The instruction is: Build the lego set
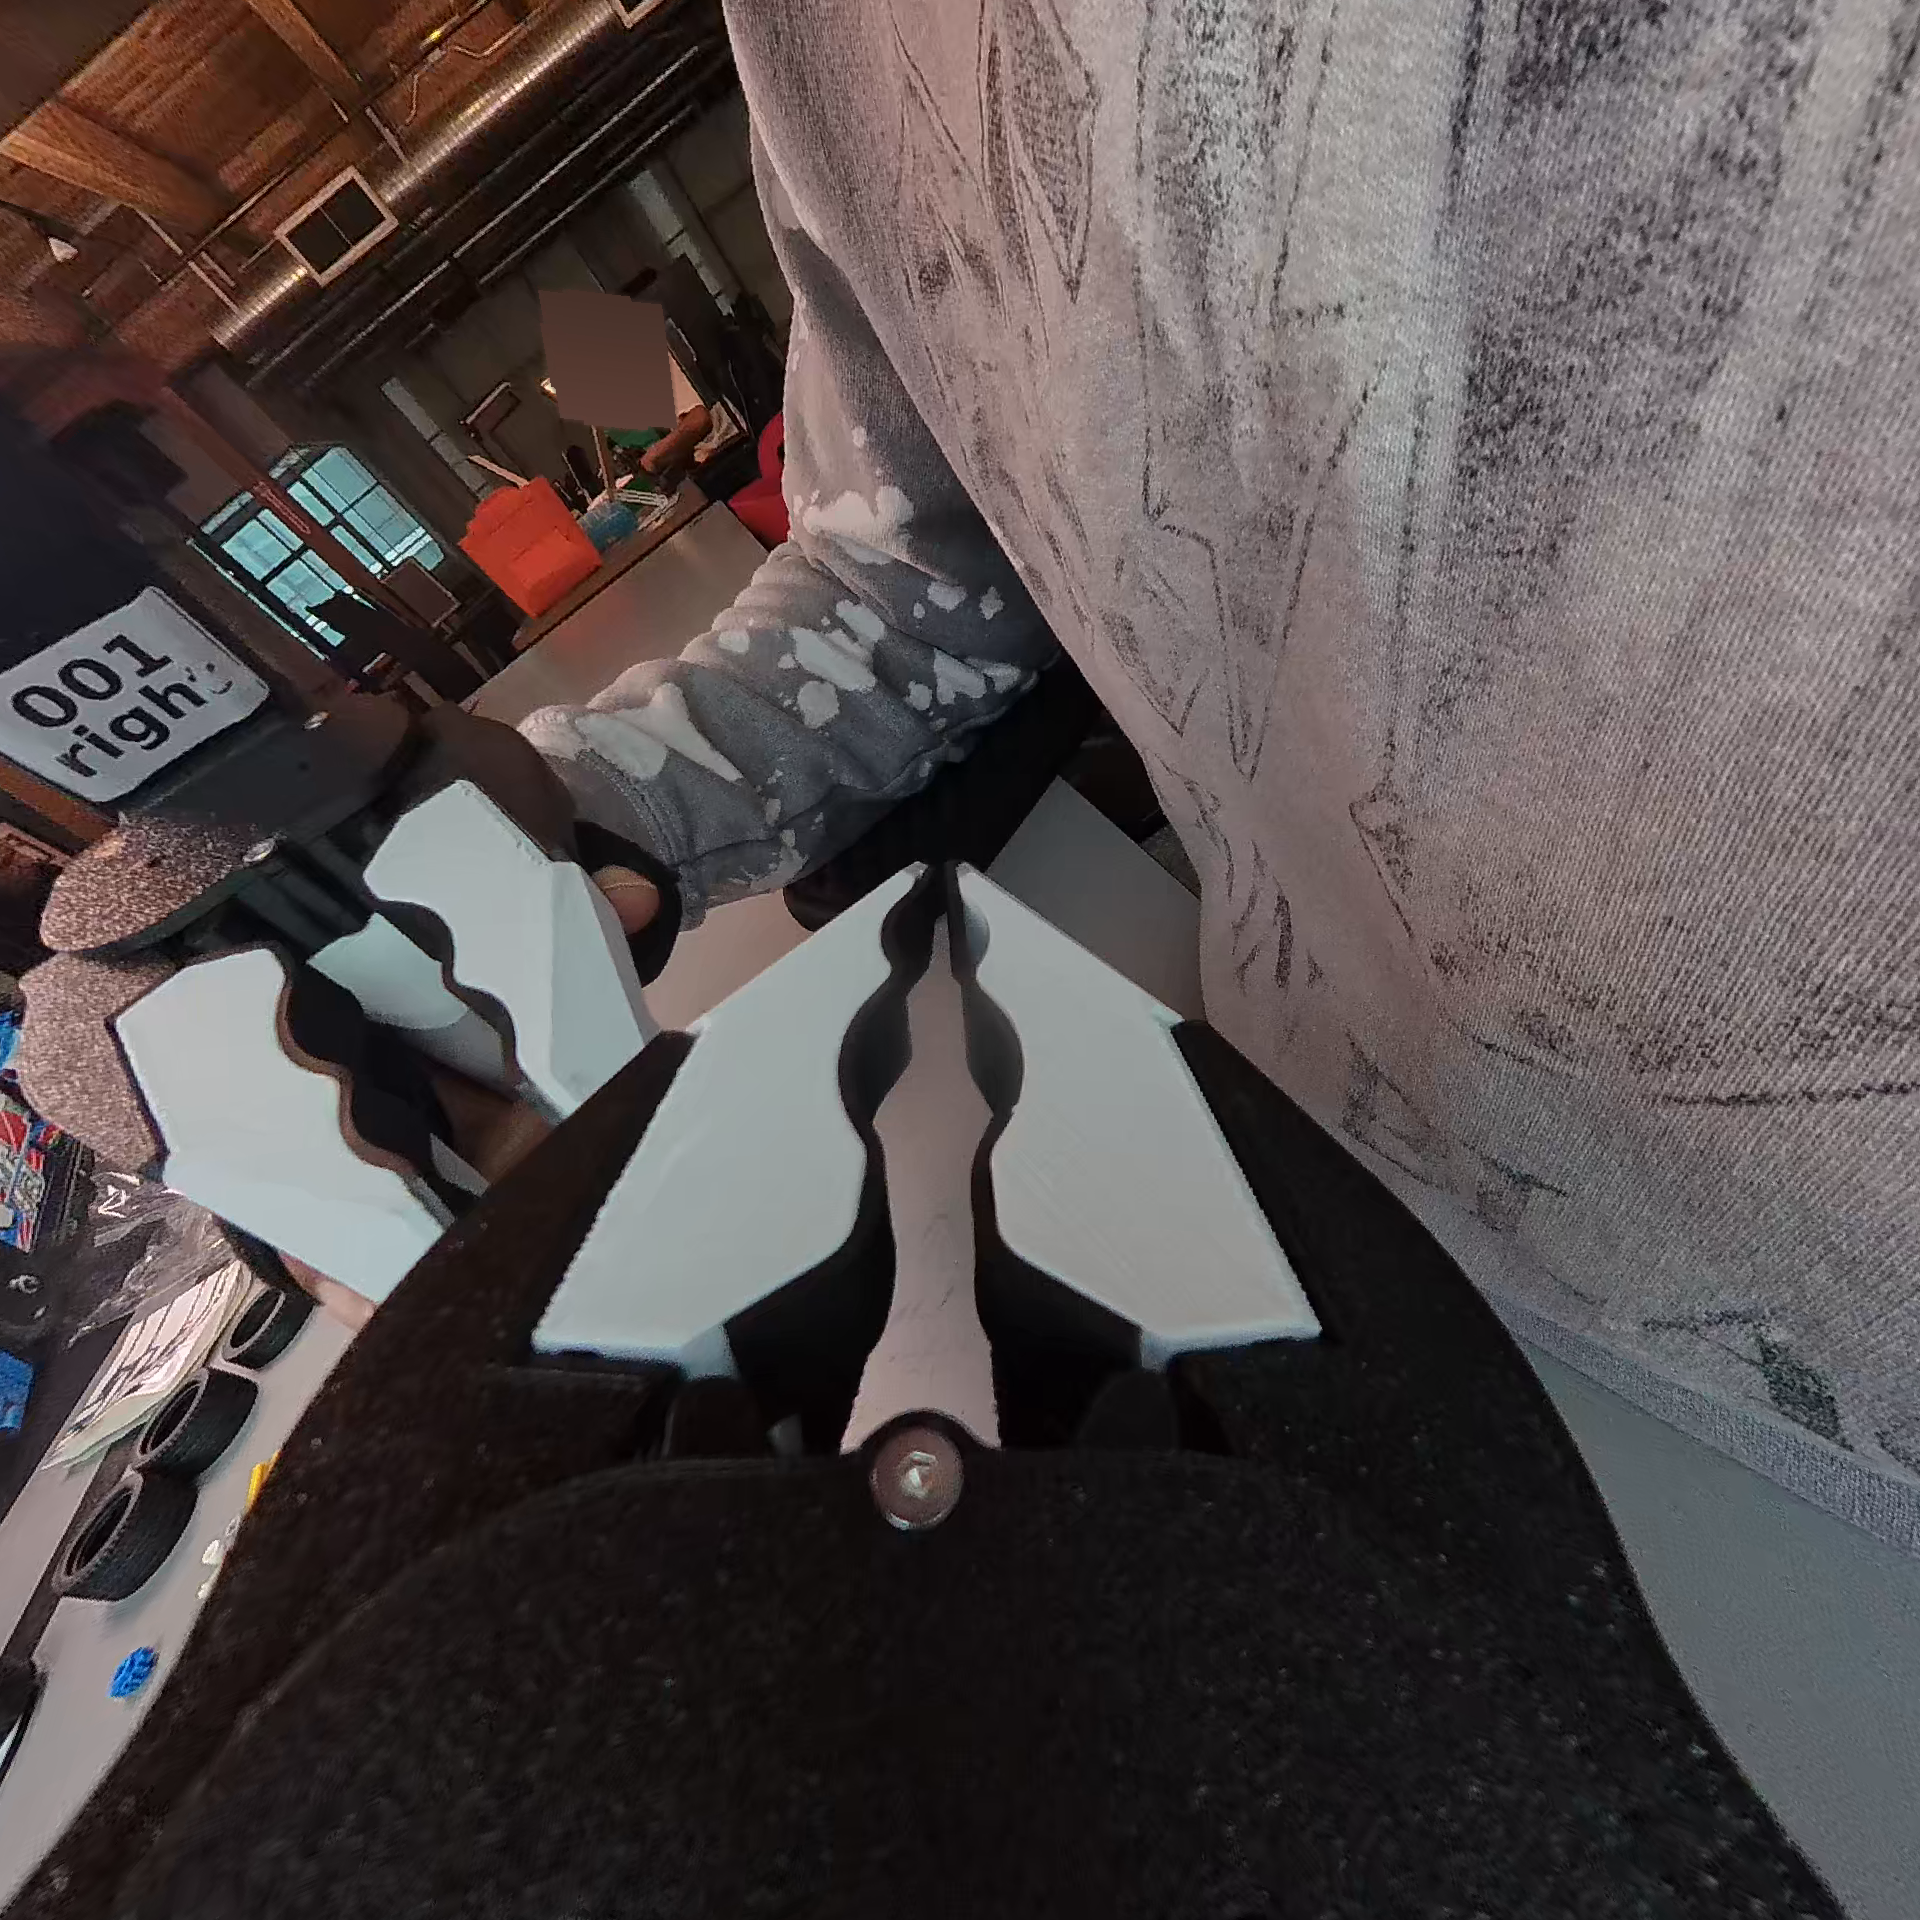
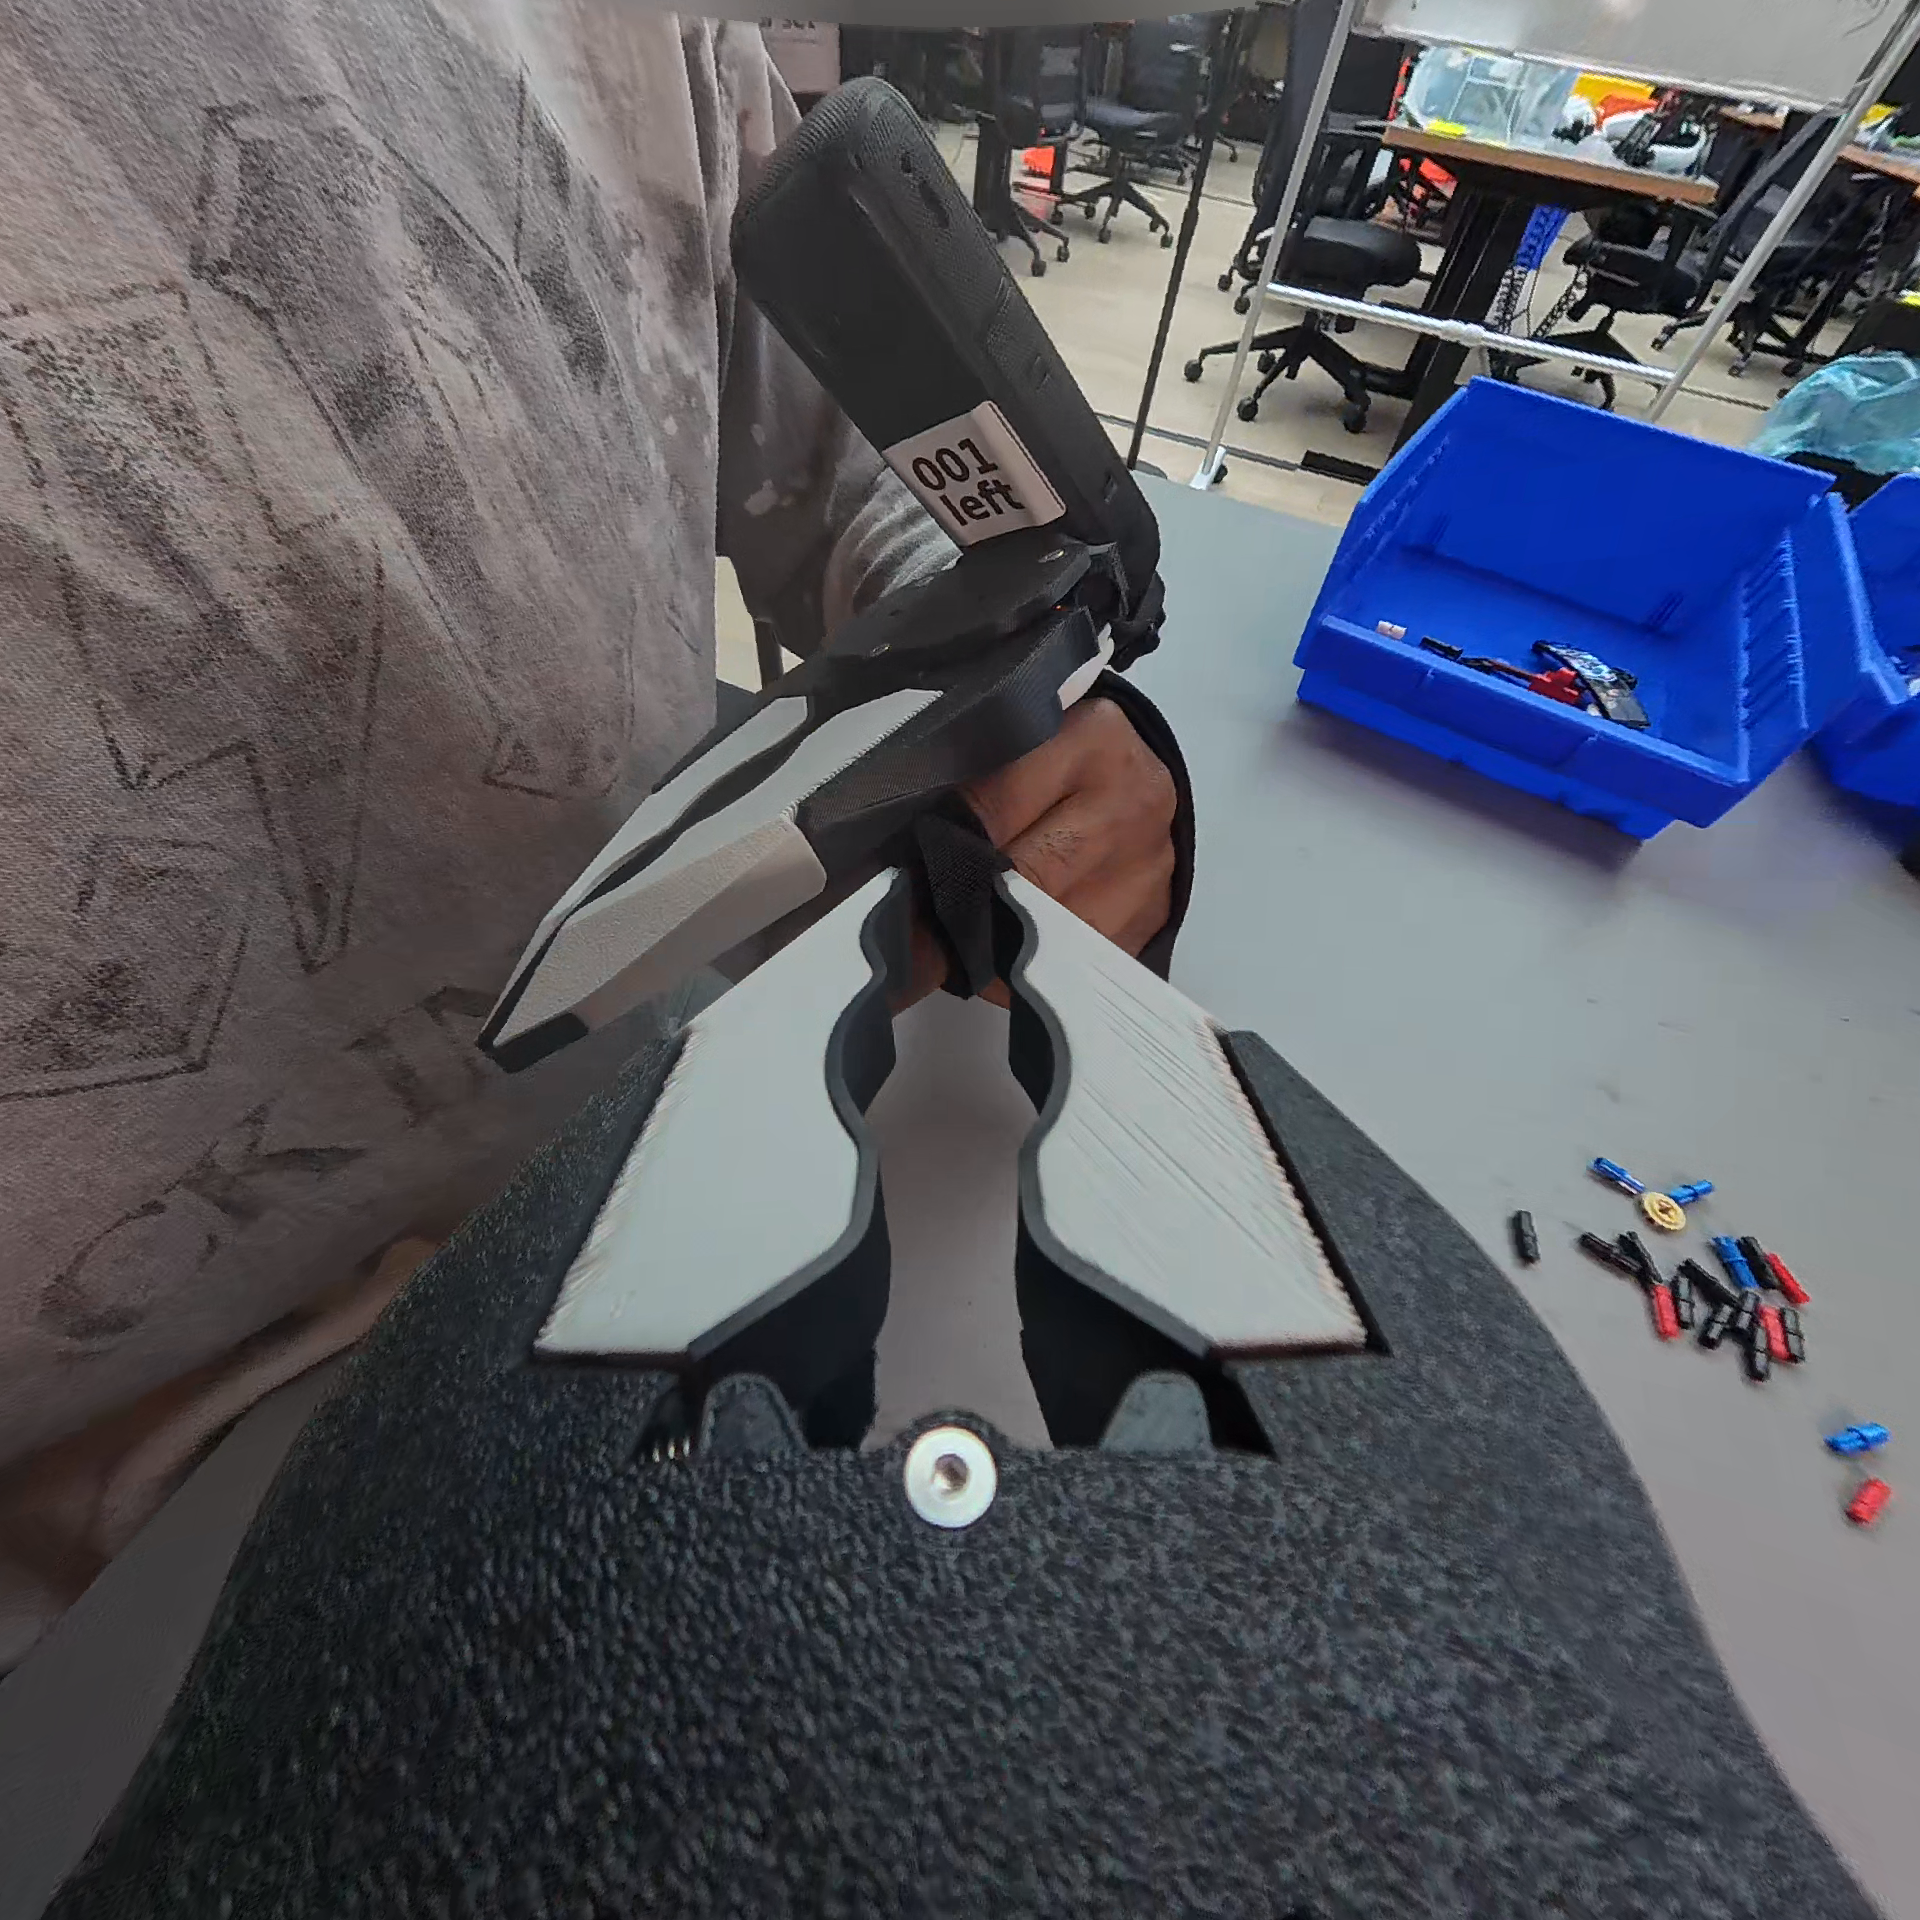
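Observation:
My left gripper (image 1: 943,883) is shut, its white fingers meeting at the tips with nothing visible between them. It points at the person's grey patterned shirt (image 1: 1455,623), and it also shows in the right wrist view (image 2: 520,1039), held above the table edge. My right gripper (image 2: 948,883) is open by a narrow gap and empty, its tips just in front of the hand (image 2: 1081,831) that holds the left gripper. It shows at the left of the left wrist view (image 1: 488,1143). A pile of small red, blue and black lego pins (image 2: 1704,1299) lies on the grey table (image 2: 1403,987).
A blue bin (image 2: 1558,623) with a few pieces stands at the back right, with a second one (image 2: 1881,644) beside it. Black tyres (image 1: 177,1423), printed sheets (image 1: 156,1340) and a small blue piece (image 1: 133,1673) lie on the table at the left.

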